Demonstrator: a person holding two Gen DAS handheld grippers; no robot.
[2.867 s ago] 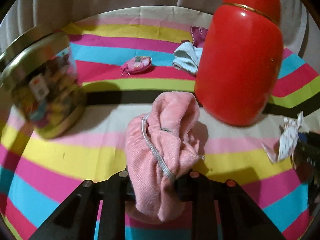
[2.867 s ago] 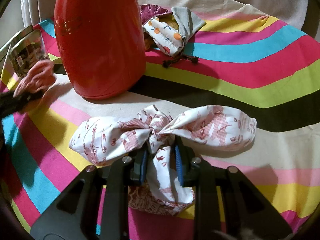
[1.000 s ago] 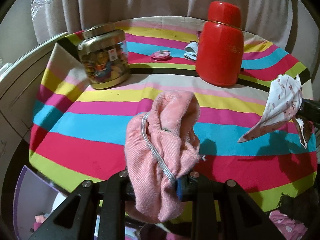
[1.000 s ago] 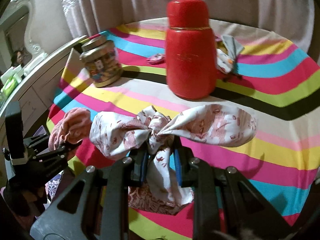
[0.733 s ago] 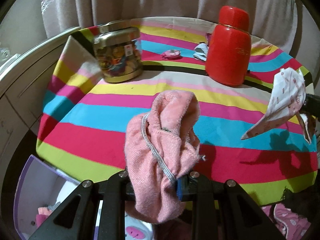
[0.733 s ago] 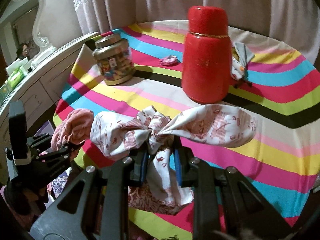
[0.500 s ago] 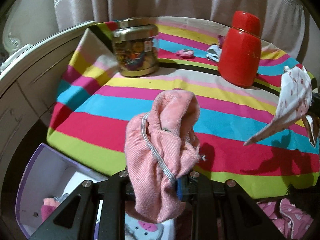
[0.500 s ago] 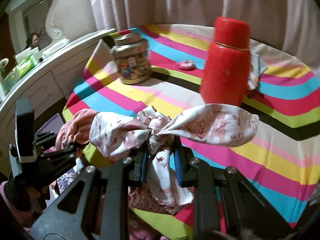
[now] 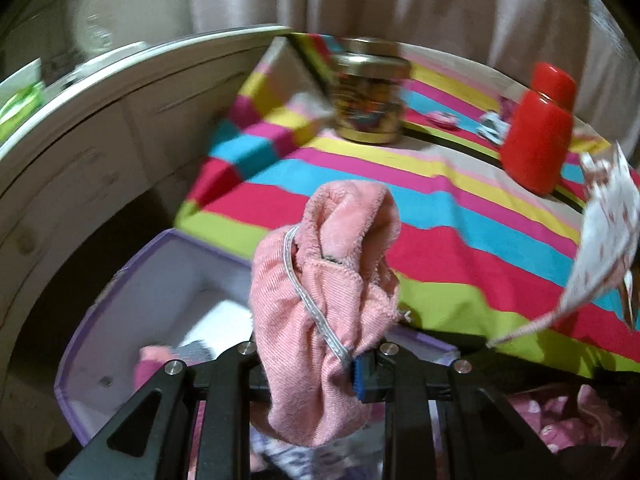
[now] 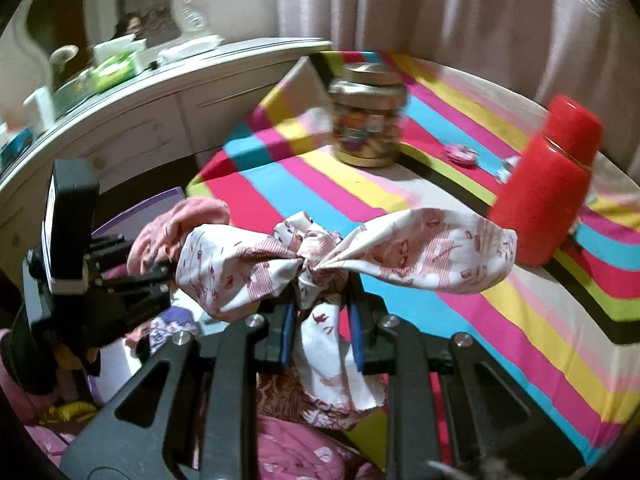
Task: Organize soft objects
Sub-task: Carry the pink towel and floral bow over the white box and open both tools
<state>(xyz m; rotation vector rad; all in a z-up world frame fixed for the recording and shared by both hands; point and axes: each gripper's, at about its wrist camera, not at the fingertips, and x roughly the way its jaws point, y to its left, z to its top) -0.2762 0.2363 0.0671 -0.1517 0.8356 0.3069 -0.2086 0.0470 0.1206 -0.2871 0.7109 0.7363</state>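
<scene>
My left gripper (image 9: 316, 368) is shut on a pink terry cloth (image 9: 324, 288) and holds it in the air over a purple-rimmed white box (image 9: 120, 288) beside the table. That cloth (image 10: 180, 224) and the left gripper (image 10: 160, 280) also show at the left of the right wrist view. My right gripper (image 10: 322, 320) is shut on a white cloth with red print (image 10: 360, 256), knotted like a bow, held above the table's near edge. The white cloth (image 9: 600, 240) shows at the right of the left wrist view.
The table has a striped cover (image 9: 460, 220). A gold-lidded jar (image 10: 366, 120), a red flask (image 10: 548, 200) and small cloth items (image 10: 462, 156) are on it. A white dresser (image 10: 132, 120) stands at the left. The box holds some pink and patterned cloth (image 9: 148, 364). More pink cloth (image 10: 304, 448) lies below.
Both grippers have drawn back from the table and swung left with their cloths. The purple box has come into view under the left gripper.
</scene>
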